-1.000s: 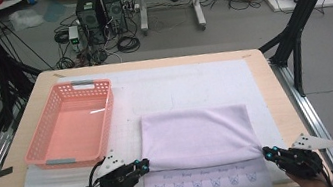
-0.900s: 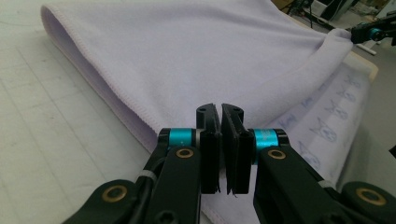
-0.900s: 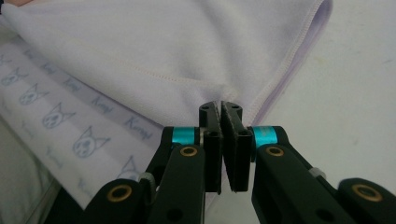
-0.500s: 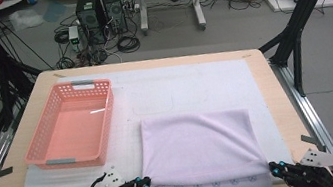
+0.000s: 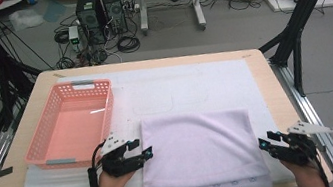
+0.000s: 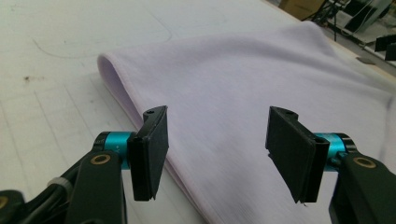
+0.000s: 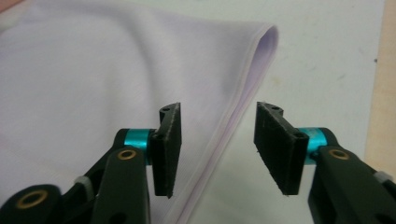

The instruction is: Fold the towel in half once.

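The left gripper (image 5: 147, 151) is sitting low over the table with its two black jaws spread wide and nothing between them. In the left gripper view, the left gripper (image 6: 217, 140) is pointing at the left side edge of the soft, pale purple folded towel (image 6: 261, 107), and the rounded fold of the cloth is lying just ahead of its jaws. It is hard to tell if the jaws are touching the cloth or hanging just above it.

The right gripper (image 5: 265, 140) is waiting at the other side of the pale purple folded towel (image 5: 199, 154), just beside its right edge. In the right gripper view, the right gripper (image 7: 217, 144) is also standing with its jaws apart and gripping nothing, and the layered edge of the towel (image 7: 116, 84) is running between them.

The towel is lying flat on the white padded mat (image 5: 213, 83), near the front edge of the light wooden table (image 5: 262, 70). A printed white layer is peeking out under the towel's near edge.

A pink plastic basket with a holey wall (image 5: 102, 119) is sitting on the mat to the left of the towel, just behind the left gripper.
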The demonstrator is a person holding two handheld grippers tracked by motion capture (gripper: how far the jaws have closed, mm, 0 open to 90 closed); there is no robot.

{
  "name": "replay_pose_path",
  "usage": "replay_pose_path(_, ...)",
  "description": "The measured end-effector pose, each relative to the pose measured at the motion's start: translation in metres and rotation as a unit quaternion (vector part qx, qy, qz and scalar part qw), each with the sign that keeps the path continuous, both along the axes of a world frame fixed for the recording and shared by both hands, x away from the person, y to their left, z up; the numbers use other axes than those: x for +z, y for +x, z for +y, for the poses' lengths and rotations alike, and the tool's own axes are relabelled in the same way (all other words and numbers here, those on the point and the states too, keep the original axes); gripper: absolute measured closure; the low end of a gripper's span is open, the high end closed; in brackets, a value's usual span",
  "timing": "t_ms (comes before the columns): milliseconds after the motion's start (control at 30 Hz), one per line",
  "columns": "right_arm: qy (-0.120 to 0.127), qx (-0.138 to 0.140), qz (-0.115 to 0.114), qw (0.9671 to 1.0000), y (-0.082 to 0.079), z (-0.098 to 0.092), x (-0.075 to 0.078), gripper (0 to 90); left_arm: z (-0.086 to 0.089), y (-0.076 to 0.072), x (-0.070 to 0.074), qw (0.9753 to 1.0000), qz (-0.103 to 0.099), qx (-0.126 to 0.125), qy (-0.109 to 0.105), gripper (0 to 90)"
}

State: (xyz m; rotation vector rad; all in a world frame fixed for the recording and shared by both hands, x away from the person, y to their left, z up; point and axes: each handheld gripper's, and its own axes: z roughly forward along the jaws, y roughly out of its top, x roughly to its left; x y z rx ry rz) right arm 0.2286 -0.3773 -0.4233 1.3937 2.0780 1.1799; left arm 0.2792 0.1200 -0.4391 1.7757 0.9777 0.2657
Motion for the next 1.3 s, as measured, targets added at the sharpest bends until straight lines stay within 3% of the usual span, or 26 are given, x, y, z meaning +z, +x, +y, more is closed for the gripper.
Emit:
replay_pose_path(67,-0.006,-0.004,0.012,0.9999,0.018,0.003,-0.005,45.8,-0.001,0.014,-0.003,0.9998,0.010,0.014,0.003,38.9)
replay_pose_path(167,-0.021,-0.006,0.028,0.9994,0.038,0.009,-0.013,44.7,-0.002,0.028,-0.005,0.9988,0.009,0.045,0.017,38.9)
replay_pose_path(233,-0.028,-0.008,0.034,0.9990,0.048,0.013,-0.016,44.2,-0.003,0.034,-0.005,0.9977,0.016,0.054,0.037,39.4)
replay_pose_path(300,-0.031,-0.008,0.036,0.9989,0.056,0.016,-0.019,44.0,-0.004,0.041,-0.006,0.9968,0.031,0.061,0.040,38.8)
replay_pose_path(367,-0.037,-0.009,0.039,0.9985,0.062,0.020,-0.021,44.3,-0.008,0.046,-0.007,0.9962,0.034,0.059,0.054,39.2)
replay_pose_path(400,-0.036,-0.009,0.041,0.9985,0.066,0.022,-0.021,44.8,-0.009,0.048,-0.008,0.9964,0.035,0.058,0.051,39.7)
replay_pose_path(467,-0.050,-0.004,0.048,0.9976,0.072,0.027,-0.022,47.9,-0.012,0.053,-0.014,0.9951,0.055,0.057,0.059,40.1)
replay_pose_path(533,-0.067,-0.003,0.048,0.9966,0.074,0.030,-0.021,51.2,-0.013,0.053,-0.014,0.9948,0.053,0.064,0.059,42.3)
replay_pose_path(633,-0.066,0.003,0.055,0.9962,0.076,0.030,-0.019,65.2,-0.019,0.050,-0.014,0.9934,0.038,0.065,0.087,47.2)
replay_pose_path(733,-0.054,0.012,0.064,0.9964,0.076,0.031,-0.019,79.1,-0.027,0.047,-0.013,0.9908,0.017,0.054,0.123,63.0)
replay_pose_path(767,-0.050,0.013,0.067,0.9964,0.076,0.032,-0.019,80.8,-0.028,0.046,-0.013,0.9916,0.015,0.039,0.123,68.3)
replay_pose_path(800,-0.050,0.015,0.069,0.9962,0.076,0.032,-0.019,81.9,-0.029,0.046,-0.013,0.9922,0.015,0.026,0.121,80.6)
replay_pose_path(867,-0.039,0.016,0.074,0.9964,0.077,0.029,-0.019,83.2,-0.031,0.045,-0.013,0.9918,0.019,0.034,0.121,83.5)
replay_pose_path(967,-0.012,0.019,0.072,0.9972,0.077,0.024,-0.022,84.4,-0.026,0.048,-0.014,0.9943,0.056,0.050,0.076,84.7)
replay_pose_path(1000,-0.005,0.020,0.068,0.9975,0.076,0.023,-0.023,84.8,-0.026,0.049,-0.013,0.9942,0.058,0.052,0.075,85.0)
replay_pose_path(1067,-0.014,0.021,0.054,0.9982,0.075,0.023,-0.023,85.2,-0.025,0.050,-0.011,0.9953,0.038,0.061,0.066,85.3)
replay_pose_path(1133,-0.013,0.017,0.031,0.9993,0.077,0.021,-0.020,85.4,-0.021,0.053,-0.007,0.9961,0.027,0.078,0.032,85.5)
replay_pose_path(1200,-0.007,0.013,0.017,0.9997,0.081,0.019,-0.015,85.5,-0.022,0.062,0.000,0.9961,0.034,0.070,0.041,85.5)
replay_pose_path(1300,-0.019,0.009,-0.002,0.9998,0.091,0.020,-0.008,85.5,-0.025,0.075,0.016,0.9963,0.014,0.075,0.040,85.5)
